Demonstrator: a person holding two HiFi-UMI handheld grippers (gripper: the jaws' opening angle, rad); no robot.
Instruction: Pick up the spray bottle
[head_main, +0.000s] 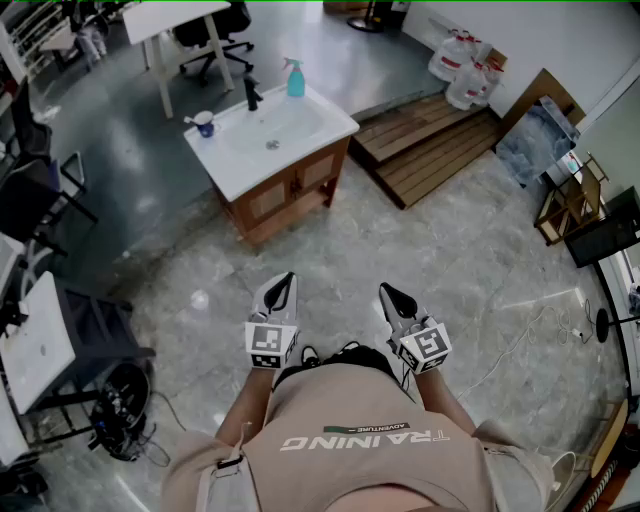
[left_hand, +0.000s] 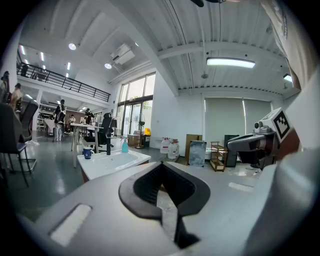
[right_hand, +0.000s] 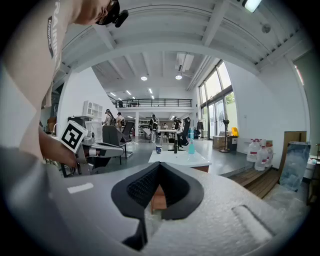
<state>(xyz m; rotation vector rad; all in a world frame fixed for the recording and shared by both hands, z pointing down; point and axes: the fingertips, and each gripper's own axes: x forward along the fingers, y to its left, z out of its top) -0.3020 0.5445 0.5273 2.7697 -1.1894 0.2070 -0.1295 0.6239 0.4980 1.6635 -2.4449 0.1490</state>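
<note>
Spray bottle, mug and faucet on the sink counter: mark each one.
spray bottle (head_main: 296, 84), head view, on its teal body.
mug (head_main: 205, 125), head view, on its blue side wall.
faucet (head_main: 253, 97), head view, on its black upright stem.

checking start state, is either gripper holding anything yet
Nothing: left gripper and right gripper are shut, empty; the bottle stands on the sink.

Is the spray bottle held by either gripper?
No, the spray bottle stands on the sink counter, well ahead of the left gripper and right gripper.
</note>
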